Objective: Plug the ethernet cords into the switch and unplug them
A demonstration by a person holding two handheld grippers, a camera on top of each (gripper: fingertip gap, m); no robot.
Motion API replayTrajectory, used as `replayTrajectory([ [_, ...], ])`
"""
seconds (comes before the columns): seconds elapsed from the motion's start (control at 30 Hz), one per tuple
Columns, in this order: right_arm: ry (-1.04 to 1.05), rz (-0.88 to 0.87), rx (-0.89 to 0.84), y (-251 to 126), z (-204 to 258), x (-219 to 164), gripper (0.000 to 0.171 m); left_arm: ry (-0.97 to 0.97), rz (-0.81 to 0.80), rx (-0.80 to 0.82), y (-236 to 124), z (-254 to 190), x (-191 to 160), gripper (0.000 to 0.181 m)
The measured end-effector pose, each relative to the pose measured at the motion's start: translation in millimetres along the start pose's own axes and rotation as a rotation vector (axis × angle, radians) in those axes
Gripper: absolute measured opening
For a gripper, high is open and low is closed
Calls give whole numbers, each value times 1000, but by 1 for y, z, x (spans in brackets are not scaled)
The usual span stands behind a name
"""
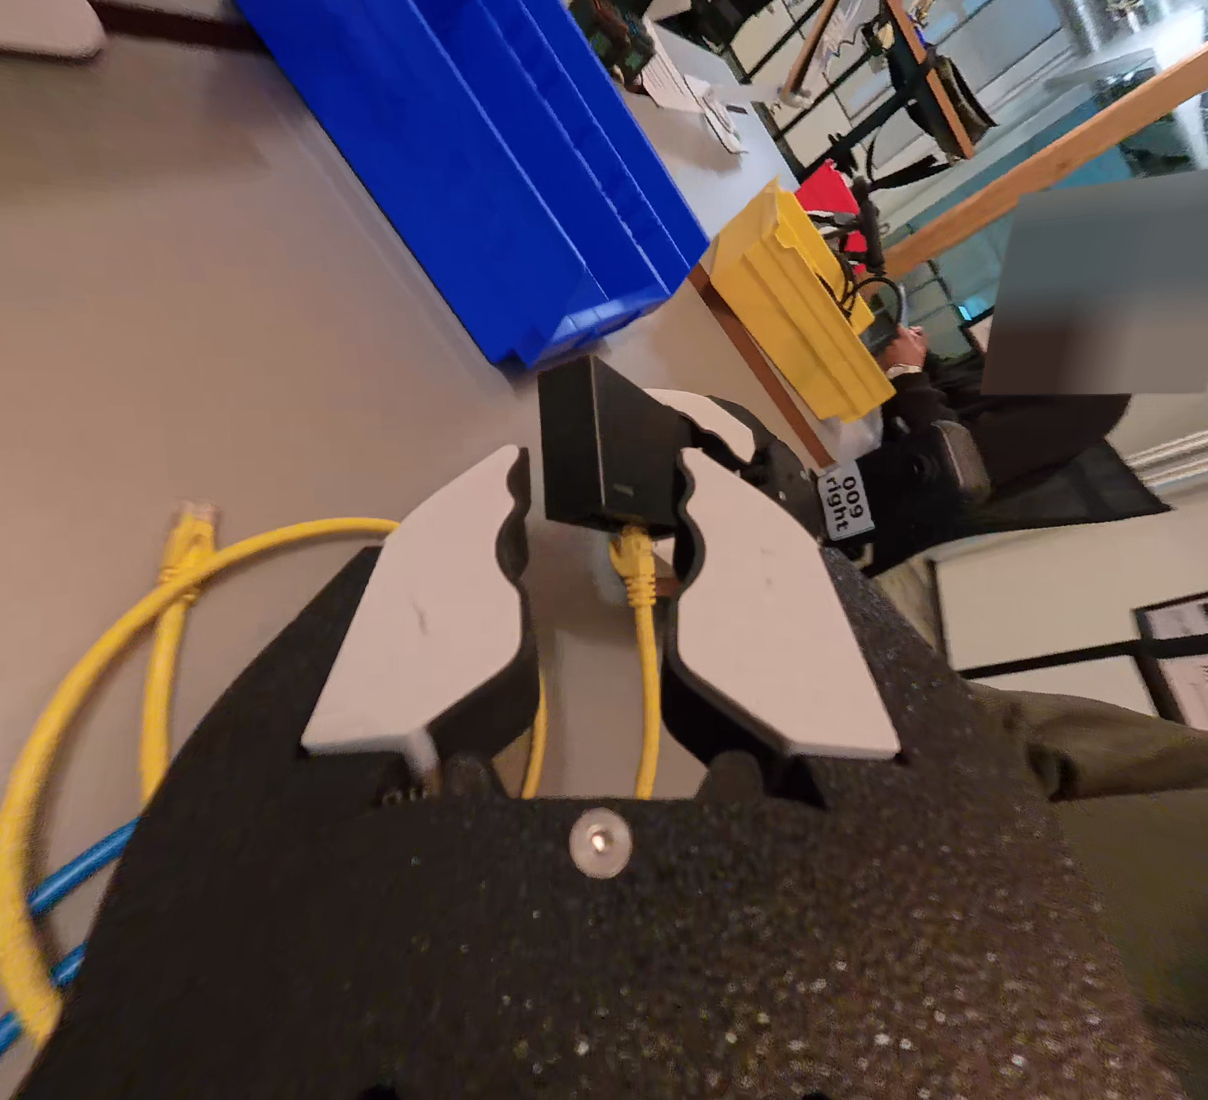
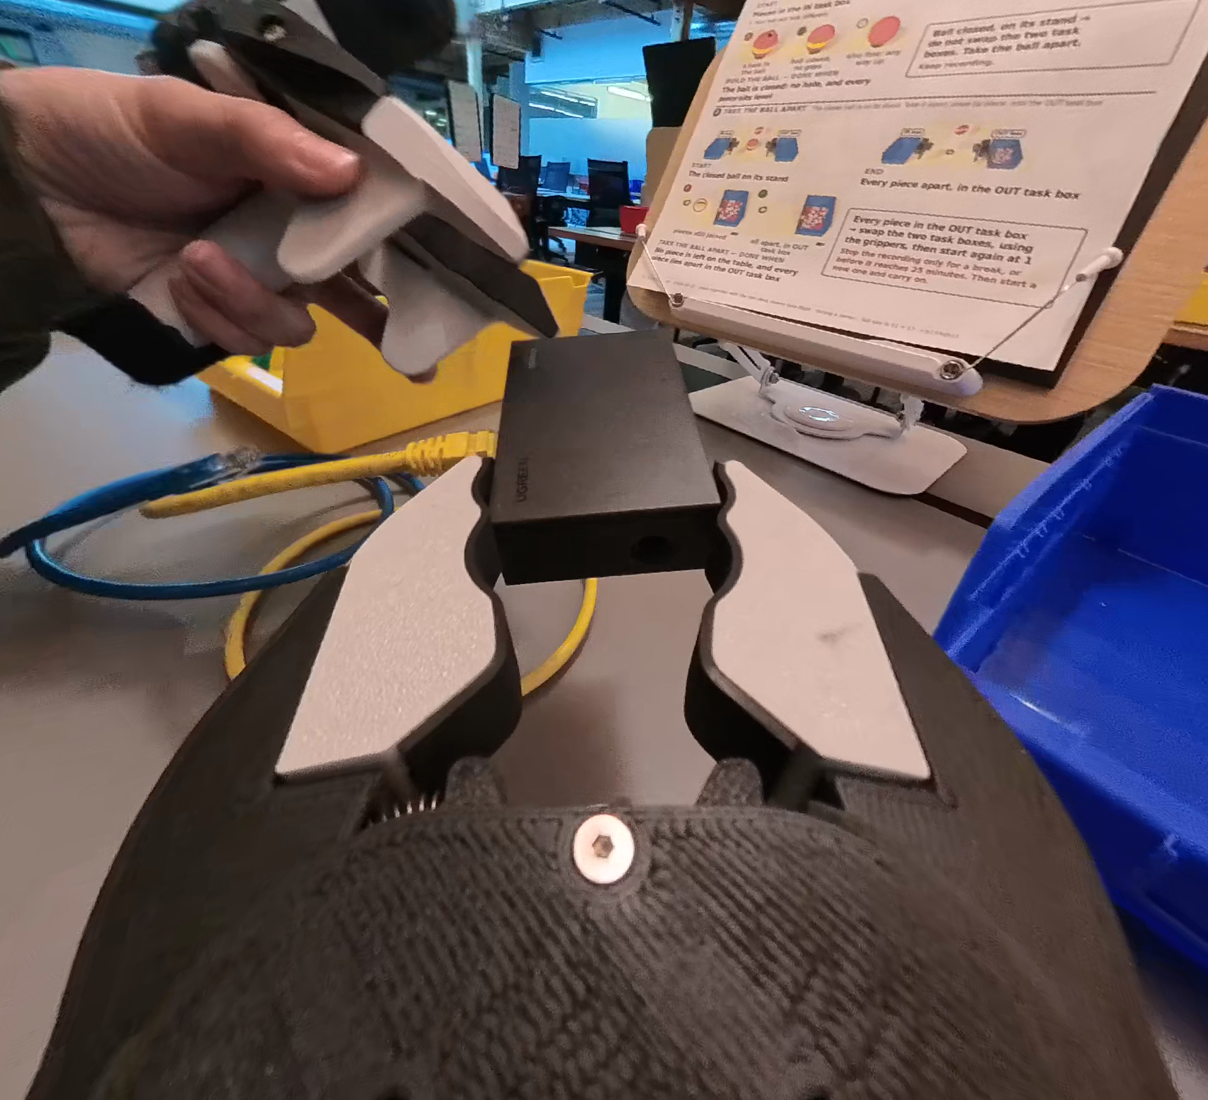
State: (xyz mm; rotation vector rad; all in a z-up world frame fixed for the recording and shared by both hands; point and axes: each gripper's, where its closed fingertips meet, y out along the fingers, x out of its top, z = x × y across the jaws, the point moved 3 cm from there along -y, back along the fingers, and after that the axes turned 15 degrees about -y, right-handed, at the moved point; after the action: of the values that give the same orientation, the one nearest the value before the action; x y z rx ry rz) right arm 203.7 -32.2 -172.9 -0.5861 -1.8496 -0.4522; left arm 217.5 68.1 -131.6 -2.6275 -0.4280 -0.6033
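Note:
The black switch [image 2: 598, 447] is clamped at its near end between the fingers of my right gripper [image 2: 601, 496], which holds it just above the grey table [image 2: 131, 676]. A yellow ethernet cord [image 2: 431, 454] is plugged into the switch's left side. In the left wrist view the yellow plug [image 1: 631, 565] sits in the switch [image 1: 604, 447], in line with the gap of my left gripper [image 1: 601, 467]. The left gripper is open and hovers over the switch's far end [image 2: 484, 343] without touching it. A blue cord [image 2: 196, 588] lies loose with its plug [image 2: 225, 464] free.
A blue bin [image 2: 1078, 643] stands at the right and a yellow bin [image 2: 392, 388] behind the switch. A sheet on a wooden stand [image 2: 915, 153] rises at the back right. The yellow cord's other plug [image 1: 193, 523] lies loose on the table. A hand [image 2: 163, 173] holds the left gripper. There is about 7 cm between the tips of the two grippers.

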Motion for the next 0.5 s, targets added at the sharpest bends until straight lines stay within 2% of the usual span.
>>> replayTrajectory([
  [0.13,33,1,0,0,-4,-1,63,83,-35,71,-17,2,1,41],
  [0.4,26,25,-17,1,-5,-3,63,245,35,252,-40,19,-30,42],
  [0.5,46,24,-44,0,-9,-4,63,313,29,312,-54,16,-43,48],
])
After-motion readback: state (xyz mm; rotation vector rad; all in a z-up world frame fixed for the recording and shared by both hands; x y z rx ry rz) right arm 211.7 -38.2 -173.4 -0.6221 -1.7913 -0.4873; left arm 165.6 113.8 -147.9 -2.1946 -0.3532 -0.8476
